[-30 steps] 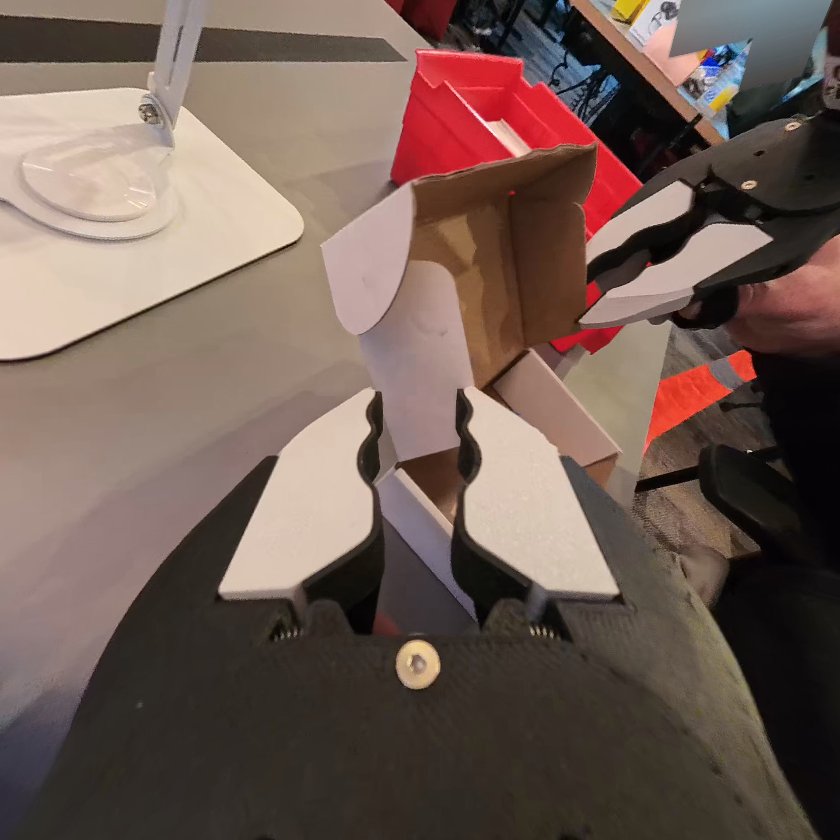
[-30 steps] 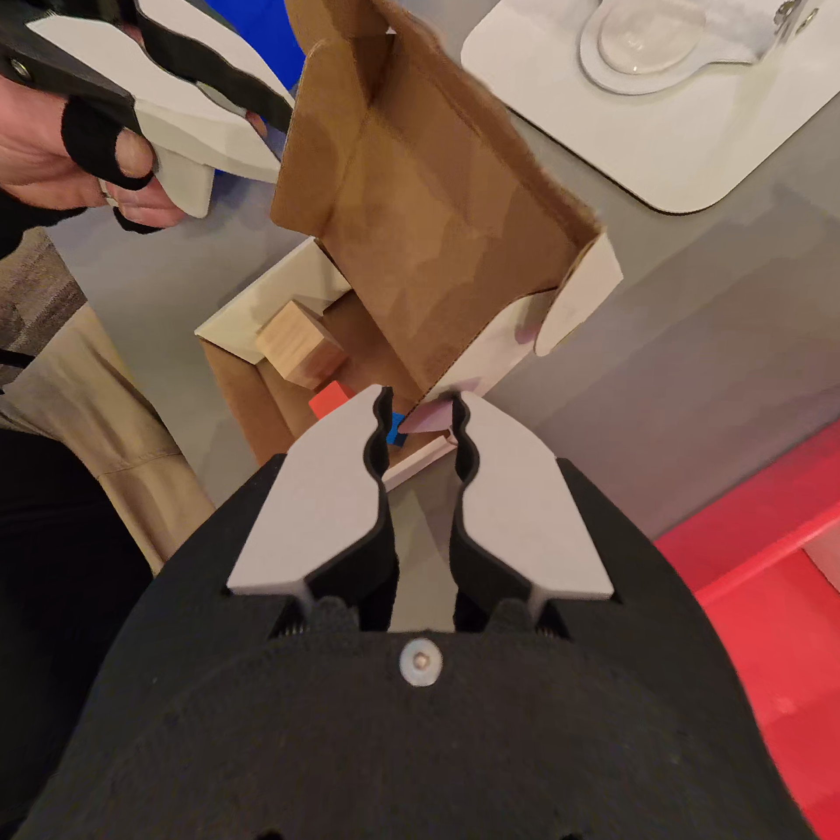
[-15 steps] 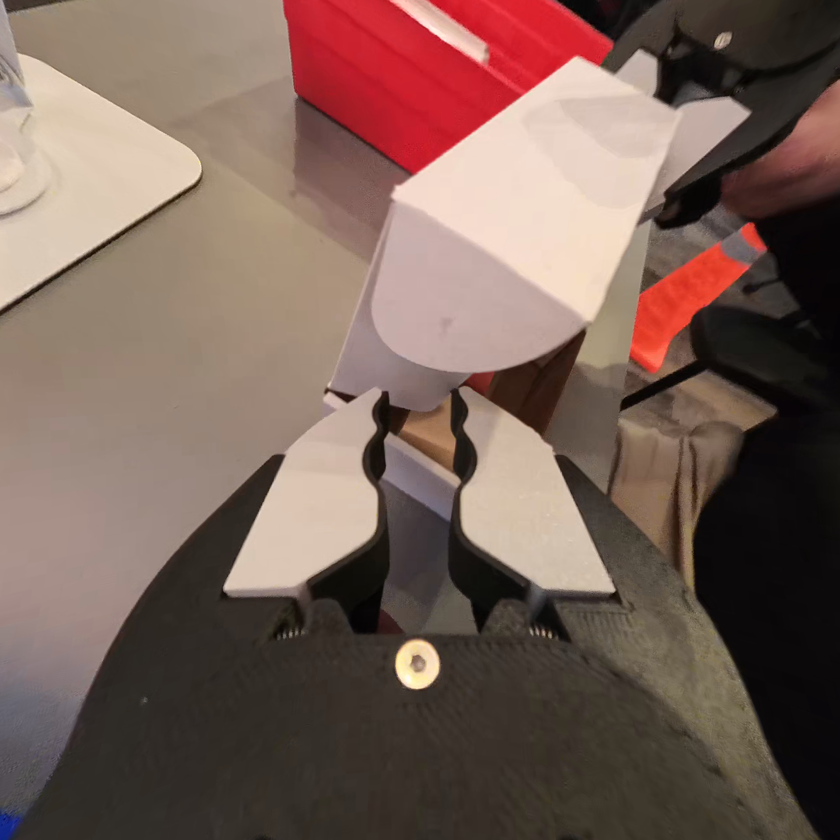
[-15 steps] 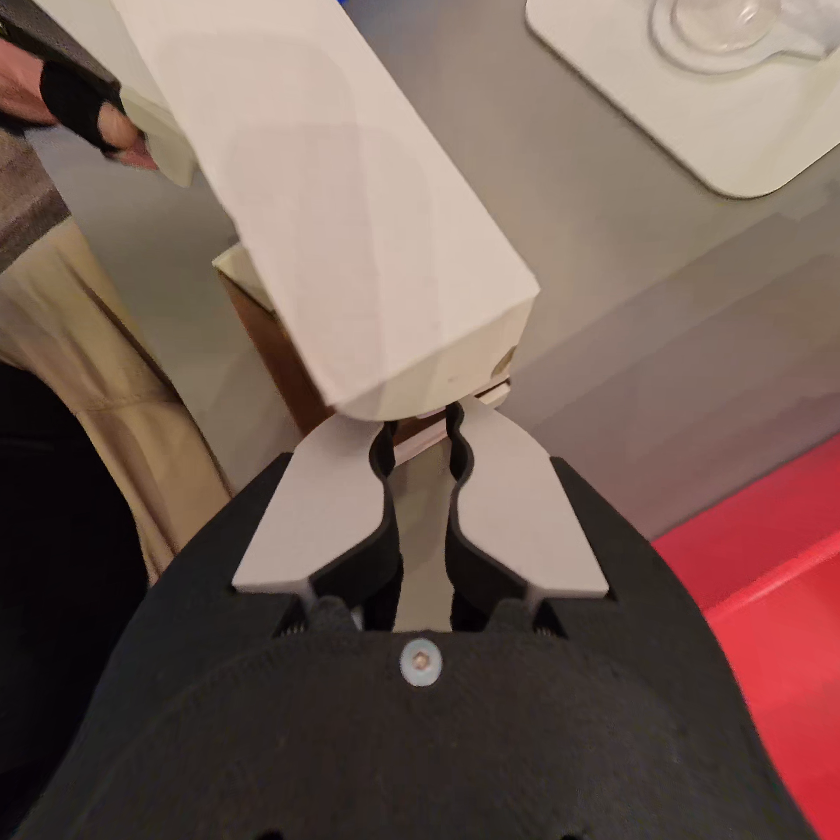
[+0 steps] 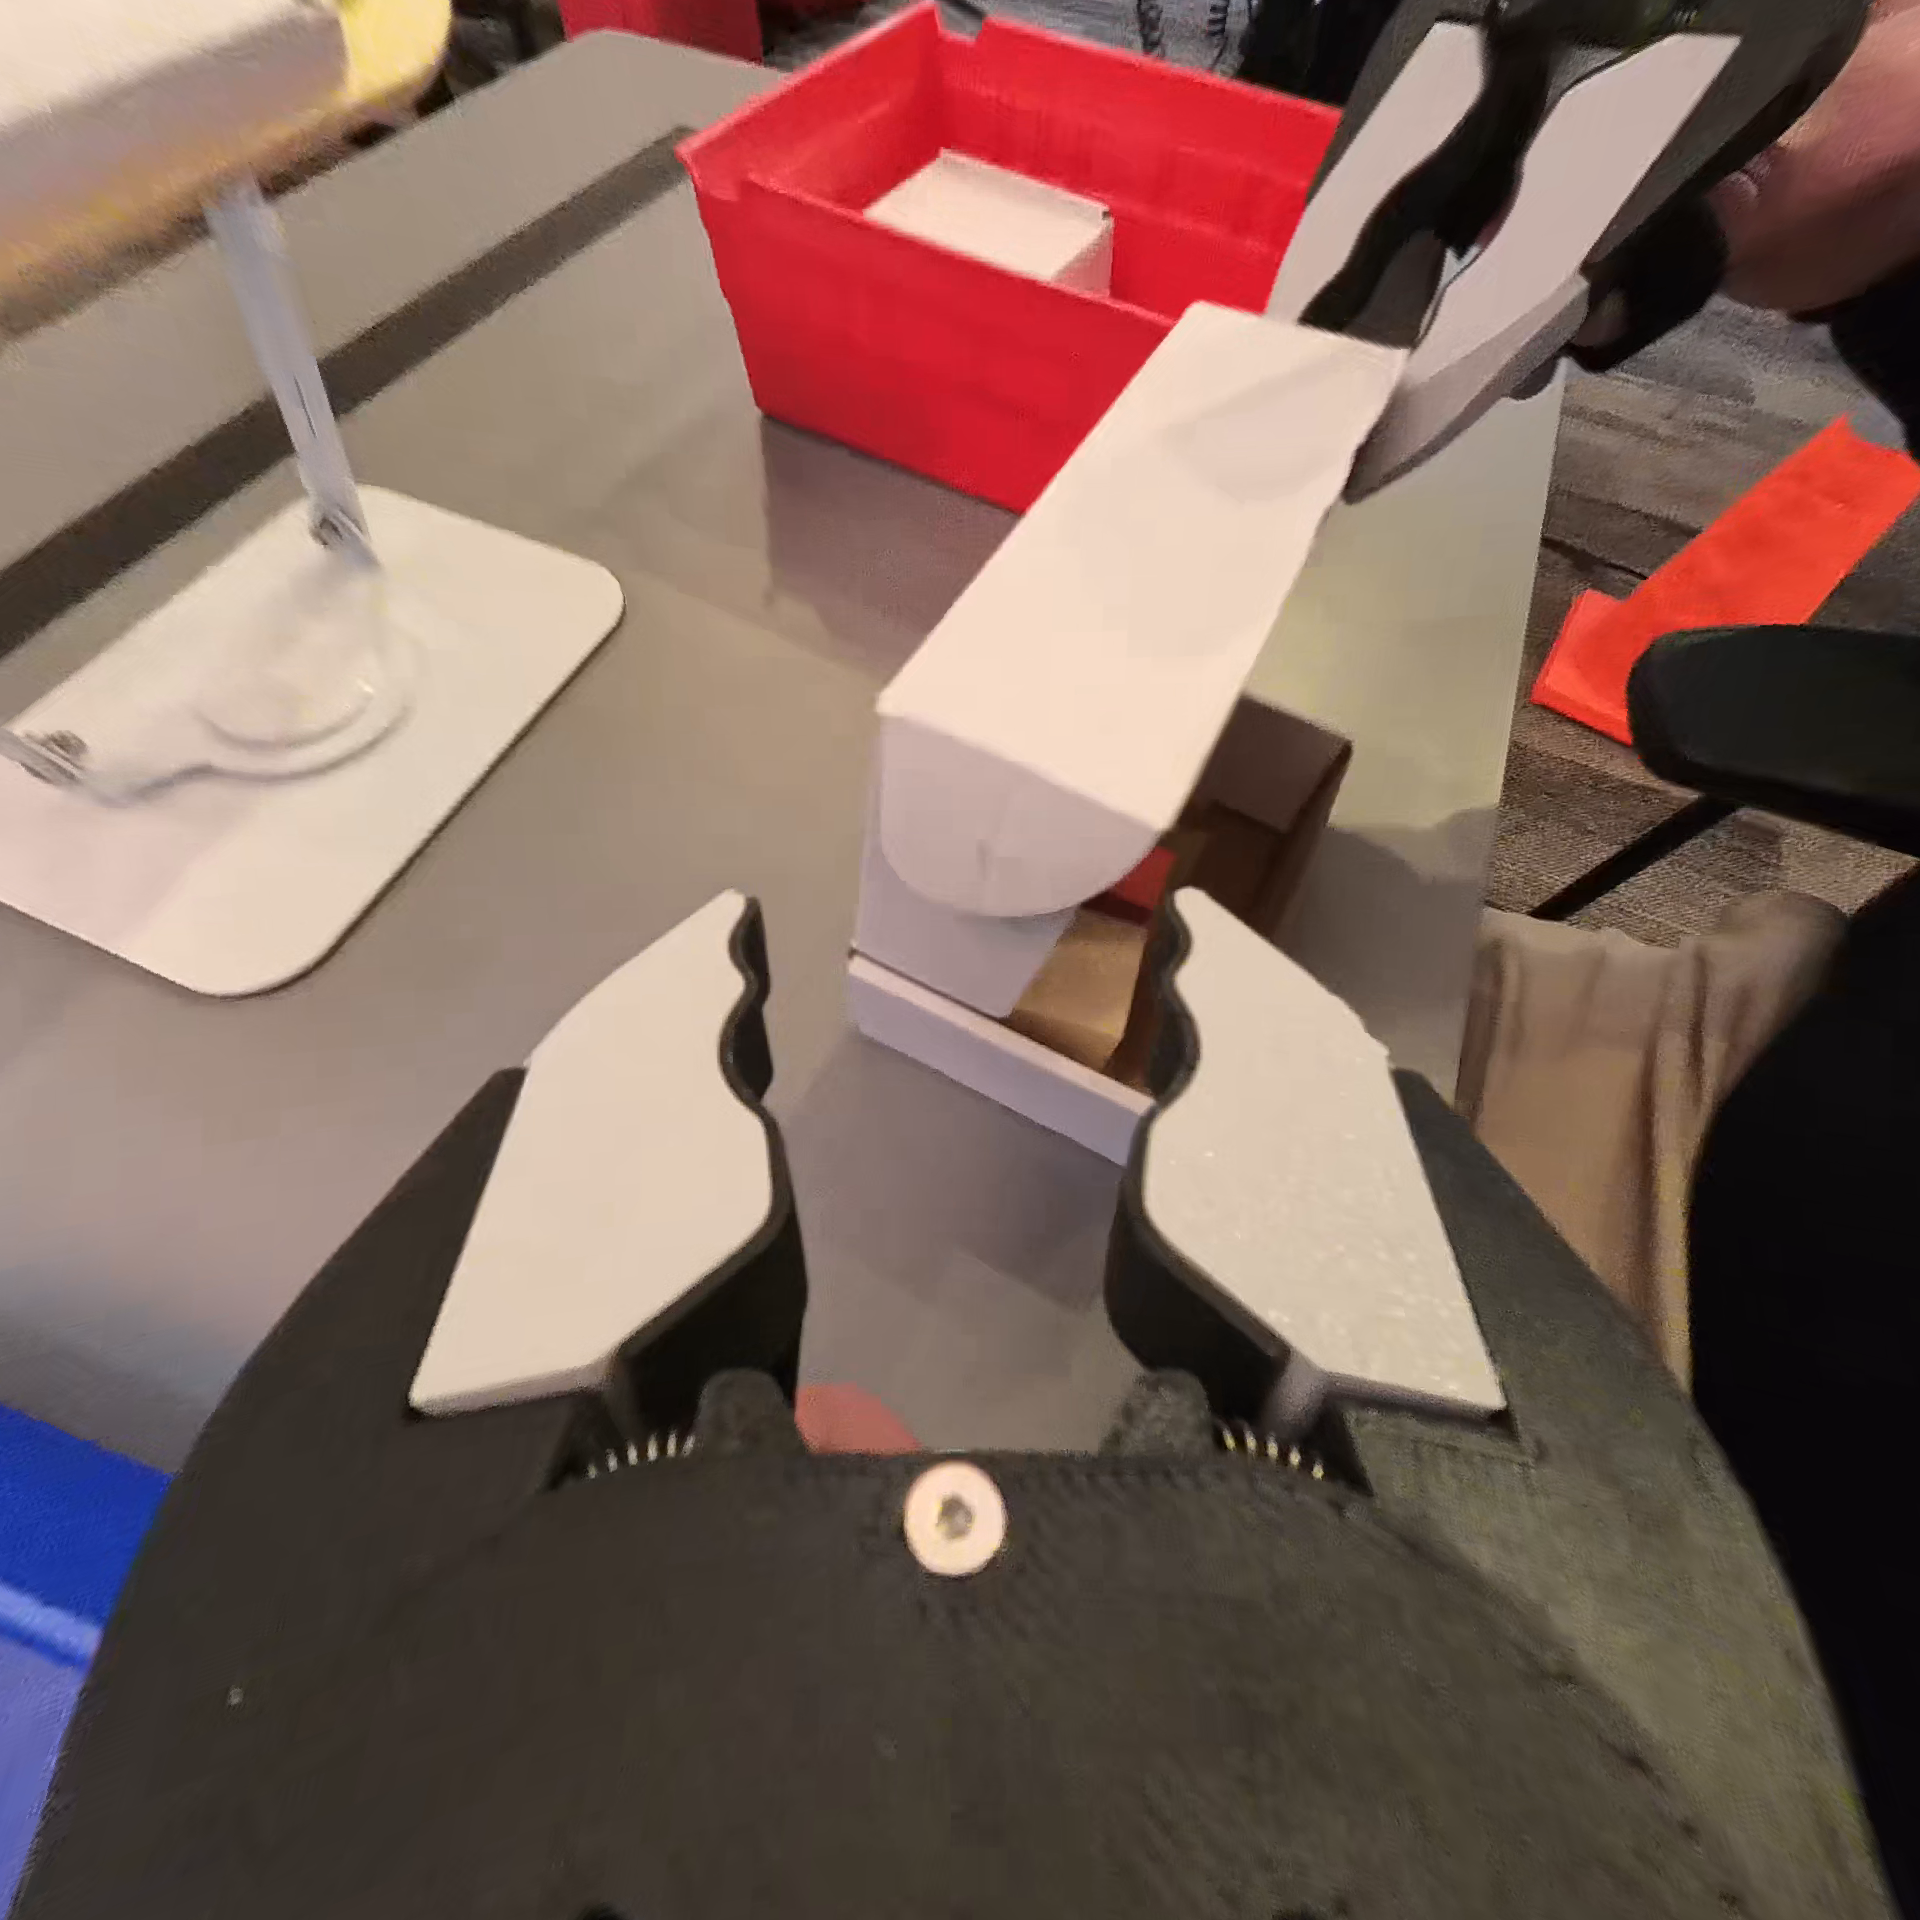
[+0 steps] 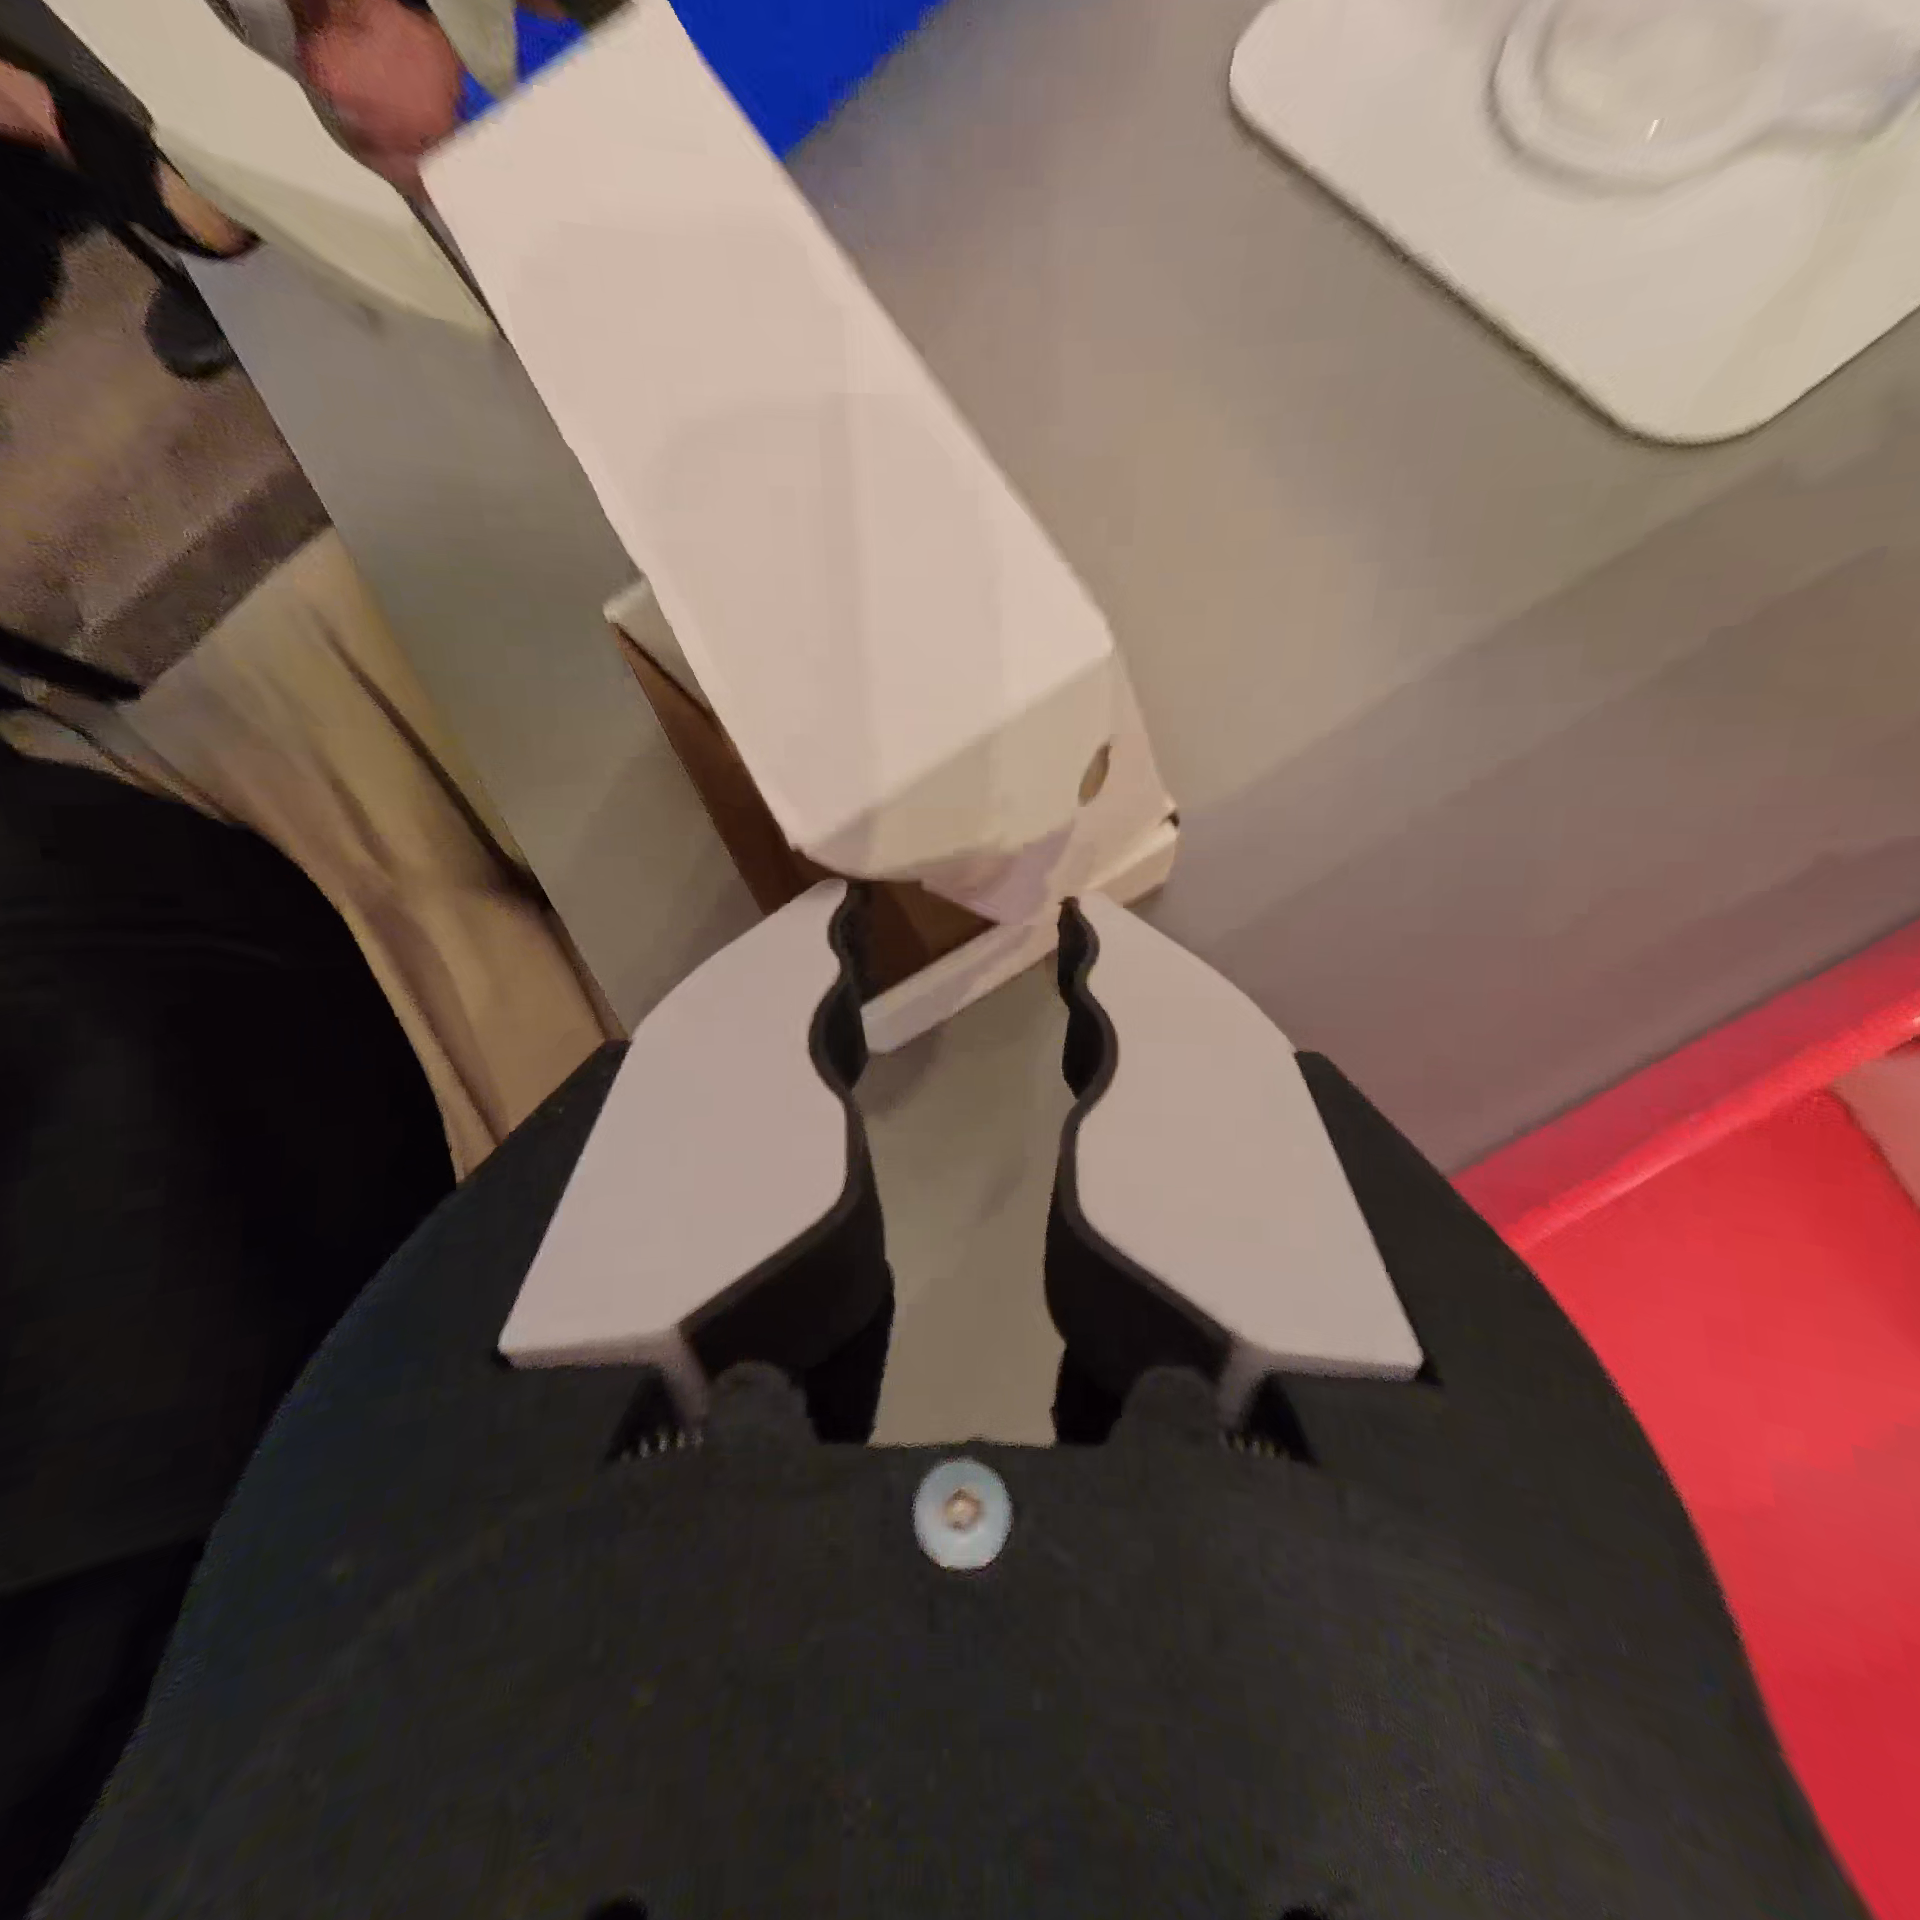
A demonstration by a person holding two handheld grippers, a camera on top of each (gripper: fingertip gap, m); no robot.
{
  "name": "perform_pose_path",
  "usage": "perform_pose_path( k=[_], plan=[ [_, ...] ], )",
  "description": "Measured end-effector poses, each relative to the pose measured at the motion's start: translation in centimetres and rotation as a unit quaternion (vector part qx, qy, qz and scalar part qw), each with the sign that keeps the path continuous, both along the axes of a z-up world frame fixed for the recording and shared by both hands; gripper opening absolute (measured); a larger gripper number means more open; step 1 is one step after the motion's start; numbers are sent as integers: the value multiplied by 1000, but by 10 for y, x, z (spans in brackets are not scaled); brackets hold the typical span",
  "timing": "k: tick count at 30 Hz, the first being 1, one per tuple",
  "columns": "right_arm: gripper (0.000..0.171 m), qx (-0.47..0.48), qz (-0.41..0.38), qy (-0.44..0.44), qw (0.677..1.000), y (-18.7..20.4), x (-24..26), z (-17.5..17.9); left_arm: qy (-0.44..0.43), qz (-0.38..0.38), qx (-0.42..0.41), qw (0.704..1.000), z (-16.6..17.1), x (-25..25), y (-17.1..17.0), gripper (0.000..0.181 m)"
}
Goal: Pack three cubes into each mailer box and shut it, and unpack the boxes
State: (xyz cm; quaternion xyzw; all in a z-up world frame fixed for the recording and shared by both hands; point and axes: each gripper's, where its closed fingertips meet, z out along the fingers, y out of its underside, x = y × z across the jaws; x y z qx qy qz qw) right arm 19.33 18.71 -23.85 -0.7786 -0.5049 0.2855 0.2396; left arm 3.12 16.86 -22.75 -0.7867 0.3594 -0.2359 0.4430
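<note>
A white mailer box sits at the table's near edge, its base (image 5: 987, 1049) open toward me with brown inside walls. Its white lid (image 5: 1122, 582) is folded most of the way down, tilted, with a gap at the front. A bit of a red cube (image 5: 1148, 878) shows under the lid. My left gripper (image 5: 961, 935) is open wide and empty, just short of the box's end. My right gripper (image 6: 958, 914) is open, its tips at the lid's (image 6: 790, 499) end flap; it also shows in the left wrist view (image 5: 1455, 260) at the lid's far end.
A red bin (image 5: 987, 343) with a shut white box (image 5: 997, 218) inside stands behind the mailer. A white stand base (image 5: 291, 727) lies at the left. A blue bin (image 5: 52, 1507) is at the lower left. The table edge runs right beside the box.
The lid has swung from upright down over the box, hiding the cubes. My left gripper has opened wide and let go of the lid's flap. My right gripper has opened a little.
</note>
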Motion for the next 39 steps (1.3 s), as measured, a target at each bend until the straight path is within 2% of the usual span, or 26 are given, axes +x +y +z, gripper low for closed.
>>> perform_pose_path(
  k=[1, 7, 14, 21, 24, 28, 33, 39],
  plan=[
    [34, 1, -4, 5, 1000, 4, -2, 4, 1, -6, 0, 1000, 4, 2, 2, 71],
    [35, -65, 30, 24, 997, -6, -20, -5, -4, -40, -45, 998, -8, 23, -4, 68],
    [35, -92, 35, 21, 995, -18, -21, -19, -90, 0, -93, 992, -11, 27, -12, 71],
    [34, -105, 49, -15, 993, -33, -20, -41, -121, 33, -133, 983, -30, 36, -26, 77],
    [34, -103, 50, -24, 993, -34, -20, -46, -107, 38, -124, 986, -33, 36, -27, 77],
    [34, -111, 58, -37, 991, -38, -17, -47, -75, 21, -152, 985, -45, 38, -38, 78],
    [45, -99, 67, -80, 990, -42, -2, -52, -34, 32, -112, 993, -43, 29, -41, 81],
    [61, 9, 38, -57, 998, -21, 8, -16, 39, 44, -6, 998, -26, 23, -33, 86]
  ],
)
